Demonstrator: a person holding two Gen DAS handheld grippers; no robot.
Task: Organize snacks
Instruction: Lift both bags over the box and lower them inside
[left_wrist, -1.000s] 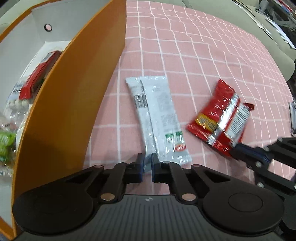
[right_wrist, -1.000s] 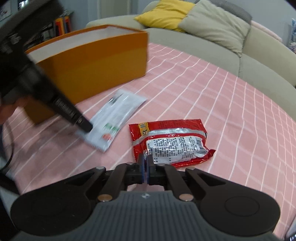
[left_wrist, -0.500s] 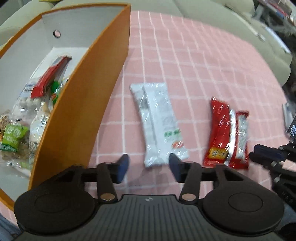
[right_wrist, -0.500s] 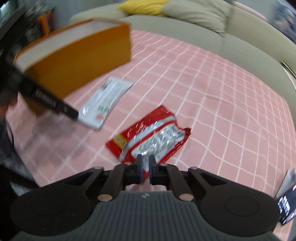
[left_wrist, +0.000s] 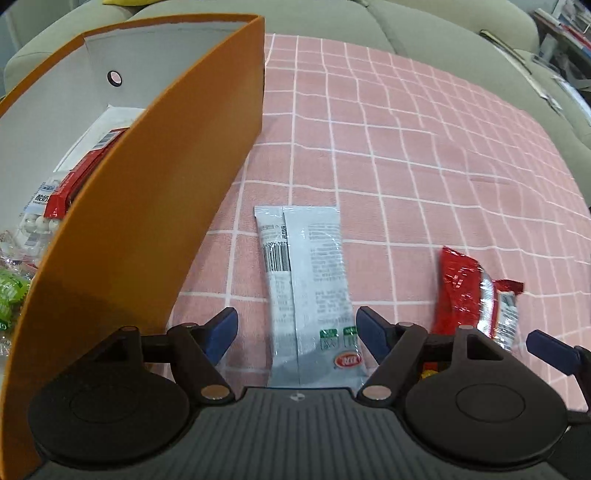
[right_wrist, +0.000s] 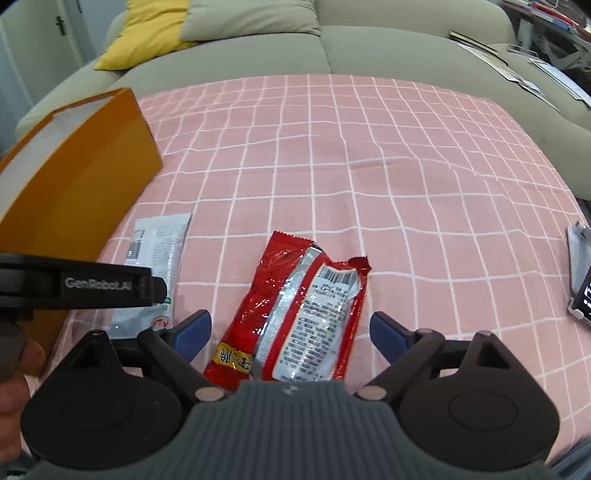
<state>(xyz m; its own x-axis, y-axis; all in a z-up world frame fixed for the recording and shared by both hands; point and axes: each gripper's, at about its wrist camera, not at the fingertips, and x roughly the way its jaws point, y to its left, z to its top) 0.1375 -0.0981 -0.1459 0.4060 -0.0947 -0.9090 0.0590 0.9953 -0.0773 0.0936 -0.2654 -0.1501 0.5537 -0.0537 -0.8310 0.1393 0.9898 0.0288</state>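
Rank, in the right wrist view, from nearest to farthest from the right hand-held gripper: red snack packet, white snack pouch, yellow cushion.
1. Red foil snack packet, between its open fingers.
2. White plastic snack pouch, left, beside the box.
3. Yellow cushion, far back on the sofa.

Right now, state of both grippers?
Left gripper: jaws just opened, white packet between, not gripped.
Right gripper: jaws just opened, red packet between, not gripped.

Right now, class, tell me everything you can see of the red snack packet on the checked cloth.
The red packet is a glossy foil pouch lying flat, back side up, on the pink checked cloth. A silver seam strip runs its length, beside a white panel of small print with a barcode near the far end, and a yellow label shows at the near end. Its far end is crinkled, one corner sticking out. It lies between the right gripper's open fingers, which do not touch it.
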